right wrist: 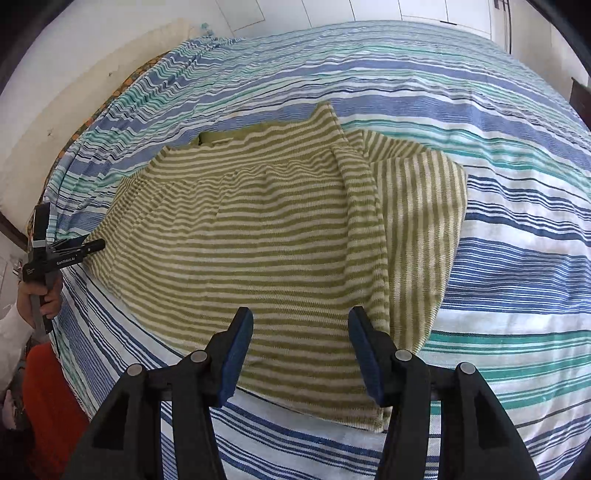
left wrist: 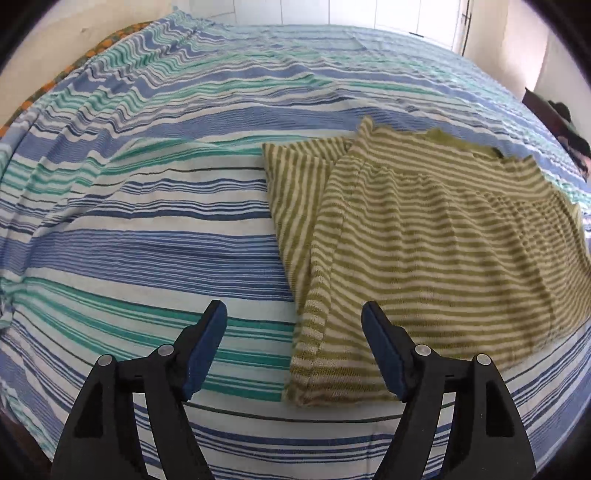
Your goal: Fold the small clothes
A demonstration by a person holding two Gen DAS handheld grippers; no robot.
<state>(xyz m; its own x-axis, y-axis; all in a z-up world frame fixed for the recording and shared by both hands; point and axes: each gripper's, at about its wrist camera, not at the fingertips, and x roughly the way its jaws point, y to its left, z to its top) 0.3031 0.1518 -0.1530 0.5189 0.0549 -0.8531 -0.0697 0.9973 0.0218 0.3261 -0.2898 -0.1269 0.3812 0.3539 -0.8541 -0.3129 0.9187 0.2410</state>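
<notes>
An olive-and-cream striped knit top [left wrist: 424,236] lies flat on the striped bedspread [left wrist: 147,229], one sleeve folded in over its body. In the left wrist view my left gripper [left wrist: 294,317] is open and empty, hovering above the garment's near left hem corner. In the right wrist view the top [right wrist: 266,240] fills the middle, with a sleeve [right wrist: 424,229] folded at its right side. My right gripper [right wrist: 301,325] is open and empty, just above the garment's near hem. The left gripper also shows in the right wrist view [right wrist: 99,244] at the garment's left edge, held by a hand.
The blue, teal and white striped bedspread [right wrist: 517,258] covers the whole bed. Dark clothes [left wrist: 565,129] lie at the bed's far right edge. A white wall and cupboard doors [right wrist: 369,9] stand behind. Something orange-red [right wrist: 51,398] is at the lower left, beside the bed.
</notes>
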